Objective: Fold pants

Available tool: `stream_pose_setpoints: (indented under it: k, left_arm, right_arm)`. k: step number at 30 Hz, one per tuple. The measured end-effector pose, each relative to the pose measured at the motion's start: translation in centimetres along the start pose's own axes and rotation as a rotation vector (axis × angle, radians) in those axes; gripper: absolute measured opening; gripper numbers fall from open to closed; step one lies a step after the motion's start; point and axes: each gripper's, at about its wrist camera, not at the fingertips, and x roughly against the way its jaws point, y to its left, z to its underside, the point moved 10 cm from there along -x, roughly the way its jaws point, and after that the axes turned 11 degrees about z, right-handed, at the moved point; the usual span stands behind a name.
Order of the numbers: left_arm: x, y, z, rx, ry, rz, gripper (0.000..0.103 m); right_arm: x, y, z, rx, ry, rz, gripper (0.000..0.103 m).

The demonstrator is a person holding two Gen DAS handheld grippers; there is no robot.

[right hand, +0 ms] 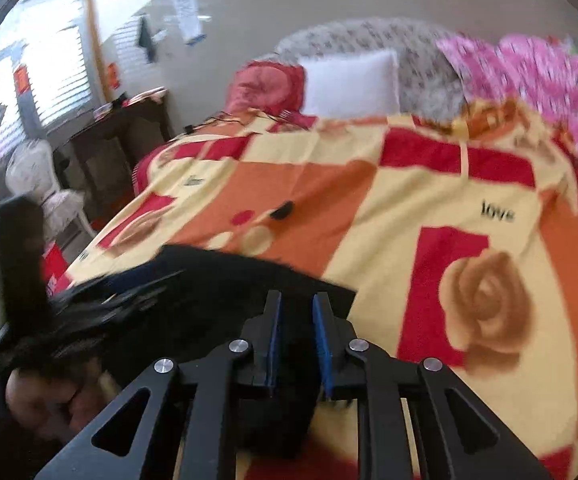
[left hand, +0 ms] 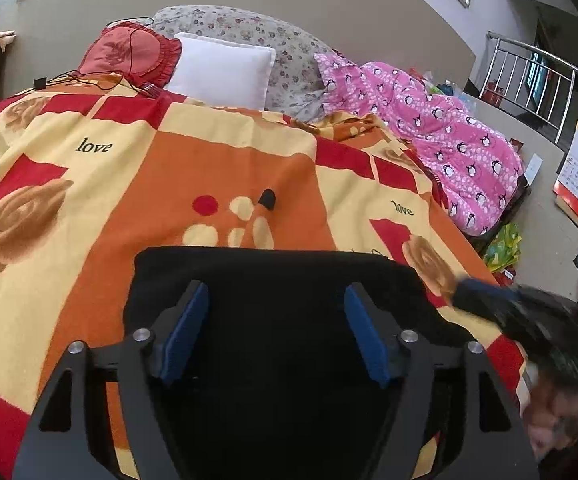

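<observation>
Black pants [left hand: 273, 280] lie folded into a flat, roughly rectangular block on the near part of the bed, on a fleecy blanket [left hand: 193, 160] patterned in orange, cream and red blocks with brown roses and the word "love". A small black object [left hand: 267, 199] rests on the blanket beyond the pants, well apart from them; what it is I cannot tell. At the head of the bed: a red frilled cushion [left hand: 129, 54] with a black cable [left hand: 89, 78] trailing across it, a plain white pillow [left hand: 223, 70] beside it, a floral-print bolster [left hand: 257, 28] behind. A pink quilt [left hand: 441, 128] printed with penguins is heaped along the far right edge. Metal railing [left hand: 537, 76] beyond the bed on the right. Left tool [left hand: 277, 328]: blue-padded fingers stand wide apart over the pants, nothing pressed between them. Right tool [right hand: 297, 332]: fingers narrow, with dark cloth of the pants [right hand: 225, 292] between the blue pads [right hand: 275, 344]; it appears clamped on the fabric at the near right corner, though the view is motion-blurred. In the right wrist view, a dark wooden side table [right hand: 121, 128] and a white chair [right hand: 45, 188] stand left of the bed, under a bright slatted window [right hand: 49, 72].
</observation>
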Motion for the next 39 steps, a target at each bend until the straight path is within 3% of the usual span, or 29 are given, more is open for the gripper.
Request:
stream_pose_setpoints:
  k: [2, 5, 6, 24, 27, 29, 30, 31, 32, 33, 35, 37, 39]
  left_arm:
    - [-0.1, -0.1, 0.1, -0.007, 0.003, -0.004, 0.073]
    - [-0.2, -0.2, 0.1, -0.016, 0.007, -0.015, 0.074]
    - [-0.2, -0.3, 0.2, -0.019, 0.009, -0.019, 0.074]
    - [-0.2, -0.3, 0.2, -0.025, 0.011, -0.025, 0.076]
    - [0.7, -0.2, 0.0, 0.005, -0.024, 0.011, 0.076]
    - [3.2, 0.5, -0.5, 0.041, -0.109, -0.001, 0.076]
    - [4.1, 1.0, -0.6, 0.049, -0.131, -0.011, 0.076]
    - [5.2, 1.8, -0.5, 0.069, -0.150, -0.024, 0.076]
    - [5.8, 2.4, -0.4, 0.093, -0.158, -0.030, 0.076]
    - [6.3, 3.2, -0.1, 0.127, -0.150, -0.028, 0.077]
    - [6.4, 3.9, 0.8, 0.155, -0.095, -0.031, 0.077]
    - [6.8, 3.5, 1.5, 0.123, -0.072, -0.058, 0.077]
    - [7.4, 2.0, 2.9, 0.055, -0.025, -0.105, 0.085]
  right_arm:
    - [1.9, 1.8, 1.8, 0.081, 0.010, 0.002, 0.018]
    - [0.5, 2.7, 5.1, 0.159, 0.085, 0.014, 0.018]
    - [0.3, 2.7, 5.4, 0.162, 0.057, 0.017, 0.017]
    - [-0.4, 2.2, 5.3, 0.131, 0.020, 0.005, 0.019]
    - [-0.5, 2.0, 5.3, 0.099, 0.027, -0.026, 0.019]
    - [-0.4, 1.7, 5.1, 0.066, 0.030, -0.059, 0.021]
    - [-0.3, 1.6, 5.1, 0.052, 0.029, -0.065, 0.030]
    - [-0.4, 1.0, 5.2, 0.033, 0.041, -0.041, 0.061]
    - [-0.8, 0.3, 5.4, 0.013, 0.066, -0.001, 0.079]
    - [-1.3, -0.9, 5.6, -0.031, 0.092, 0.035, 0.087]
    - [-1.0, -1.6, 5.4, -0.092, 0.074, -0.018, 0.077]
    - [-0.4, -2.3, 5.0, -0.128, 0.037, -0.020, 0.076]
    - [0.2, -2.6, 4.7, -0.144, 0.005, -0.025, 0.076]
